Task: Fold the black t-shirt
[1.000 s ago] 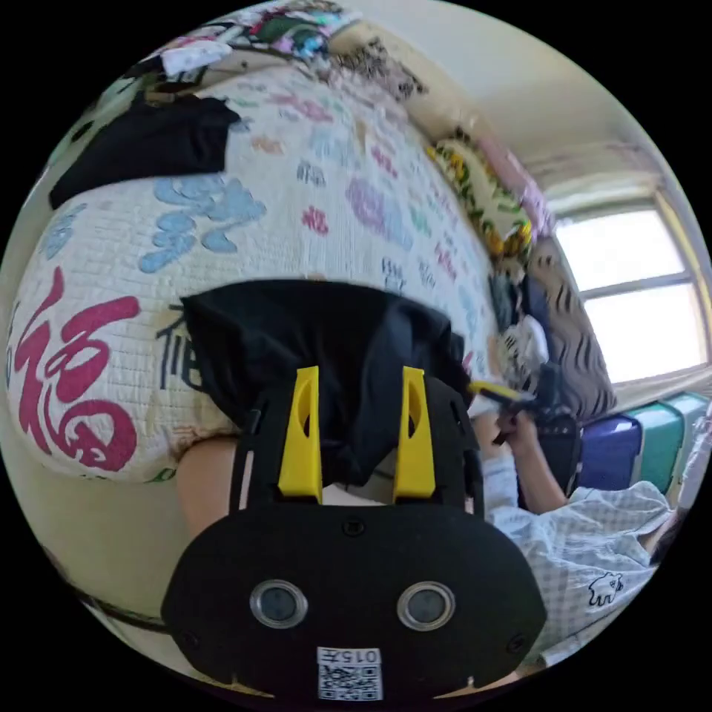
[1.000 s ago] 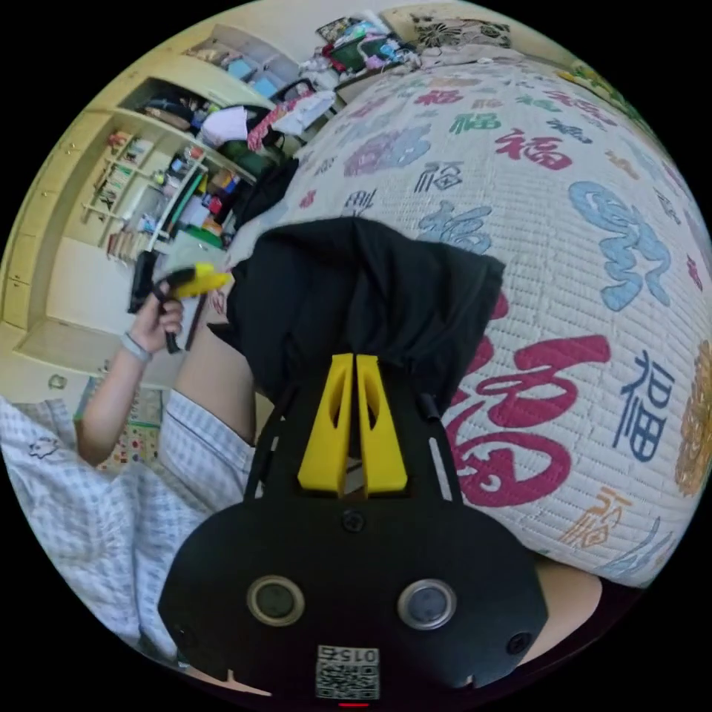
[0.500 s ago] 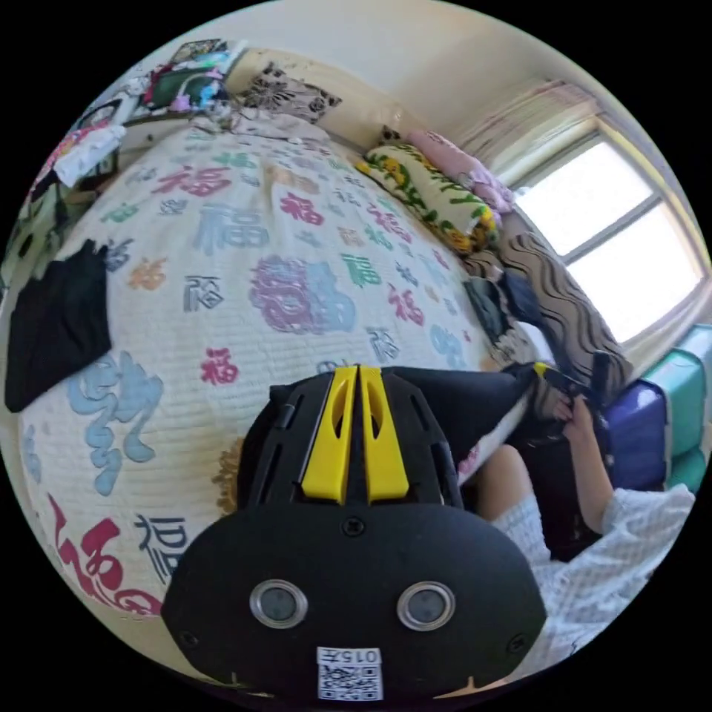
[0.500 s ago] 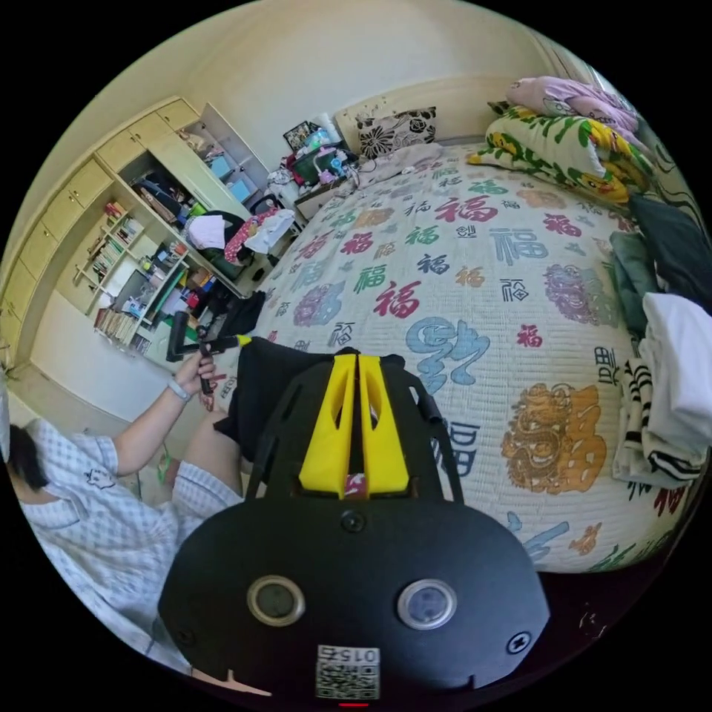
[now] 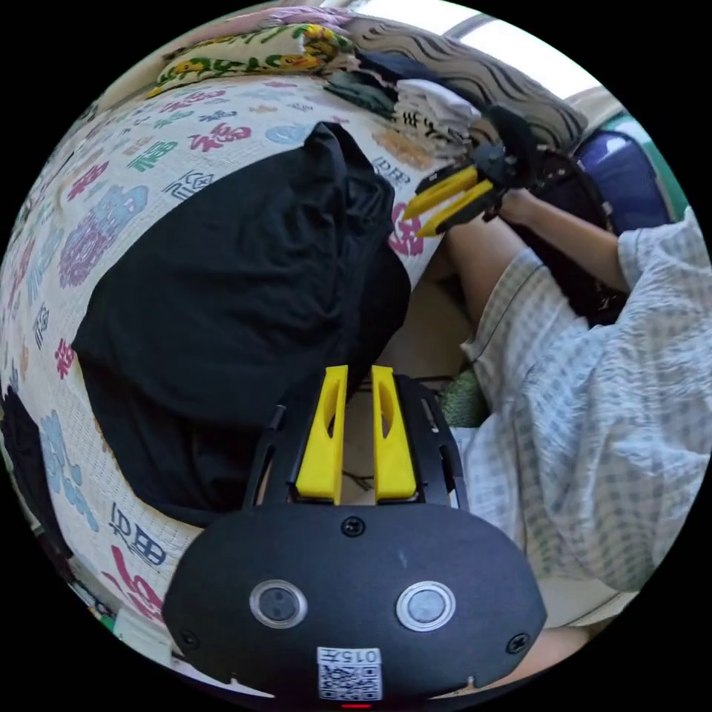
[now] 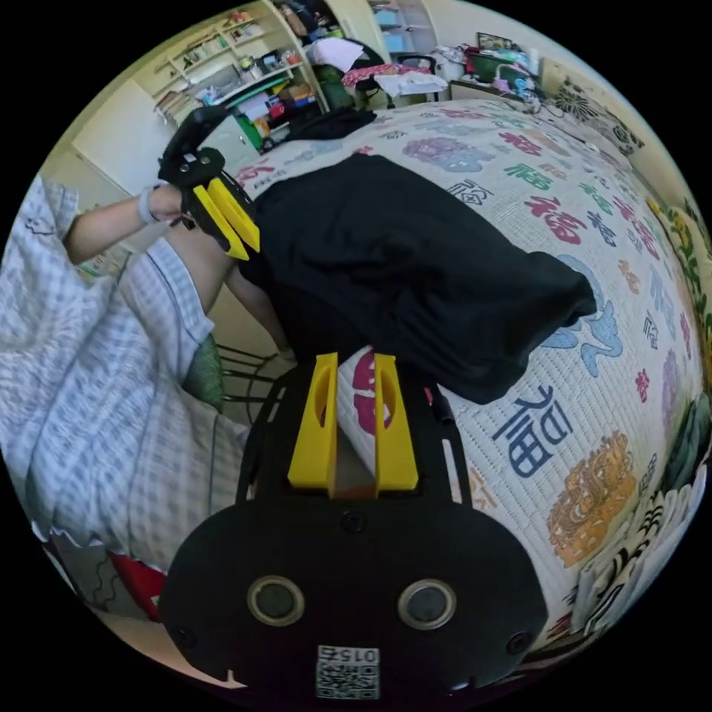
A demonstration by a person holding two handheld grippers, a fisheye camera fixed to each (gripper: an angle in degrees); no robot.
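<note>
The black t-shirt (image 5: 222,297) lies spread on the patterned bed cover (image 5: 111,208), one edge drooping over the bed's side. My left gripper (image 5: 356,374) hovers just off that edge, jaws slightly apart with nothing between them. Across the shirt, in the same view, the right gripper (image 5: 426,215) points at the shirt's far corner. In the right gripper view the t-shirt (image 6: 415,259) stretches across the cover (image 6: 593,415), and my right gripper (image 6: 354,363) stands open over the bed's edge, holding nothing. The left gripper (image 6: 237,226) sits at the shirt's other end.
A folded black garment (image 6: 326,122) lies near the bed's far edge. A pile of clothes (image 5: 430,111) and a rolled quilt (image 5: 245,59) line the window side. Cluttered shelves (image 6: 245,74) stand beyond the bed. The person's checked clothing (image 5: 593,415) is close to both grippers.
Half a second ago both grippers were shut on the shirt, holding it stretched above the bed. Now the shirt lies on the bed and both sets of jaws have opened and let go.
</note>
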